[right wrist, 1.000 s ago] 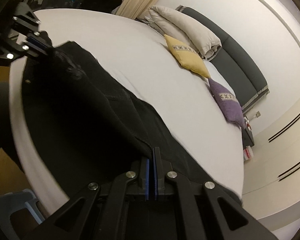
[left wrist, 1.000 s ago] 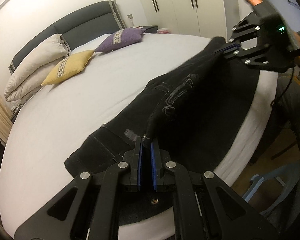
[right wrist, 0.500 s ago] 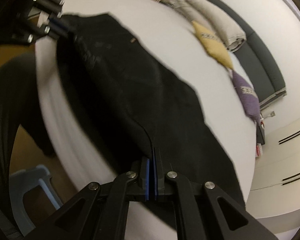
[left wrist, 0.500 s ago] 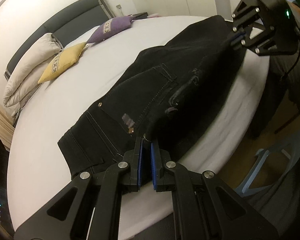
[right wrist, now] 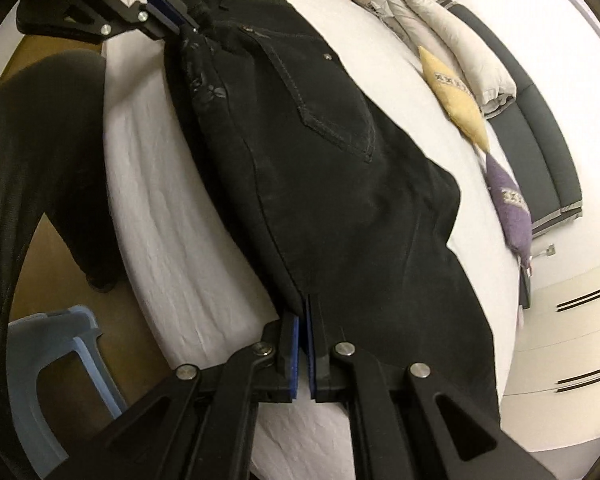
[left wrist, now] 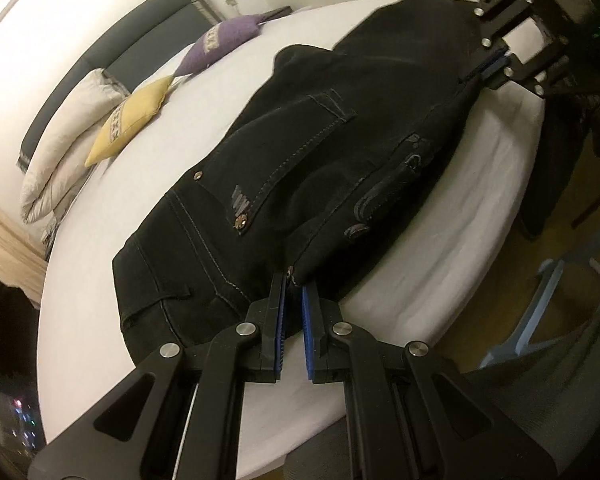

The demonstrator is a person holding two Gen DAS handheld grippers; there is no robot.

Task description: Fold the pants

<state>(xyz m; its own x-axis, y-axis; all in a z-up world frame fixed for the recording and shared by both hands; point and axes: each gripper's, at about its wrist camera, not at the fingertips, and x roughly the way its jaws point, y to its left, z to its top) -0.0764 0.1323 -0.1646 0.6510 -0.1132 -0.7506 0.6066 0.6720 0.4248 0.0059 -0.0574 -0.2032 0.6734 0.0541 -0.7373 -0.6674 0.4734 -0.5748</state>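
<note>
Black pants (left wrist: 320, 160) lie folded lengthwise along the near edge of a round white bed (left wrist: 148, 92), back pocket up. My left gripper (left wrist: 293, 300) is at the waistband corner by the button; its jaws stand slightly apart with the fabric edge at their tips. My right gripper (right wrist: 303, 320) pinches the pants (right wrist: 320, 160) further along the near edge, jaws nearly closed. Each gripper shows in the other's view: the right one (left wrist: 488, 68), the left one (right wrist: 172, 12).
A yellow cushion (left wrist: 128, 124), a purple cushion (left wrist: 220, 40) and a folded pale duvet (left wrist: 64, 132) lie by the grey headboard (left wrist: 120, 60). A blue plastic stool (right wrist: 48, 360) stands on the floor near the bed edge. A person's dark-clad leg (right wrist: 32, 152) is at left.
Both grippers lowered the pants from a lifted fold onto the bed, so the fabric now lies flat. The left jaws have parted slightly.
</note>
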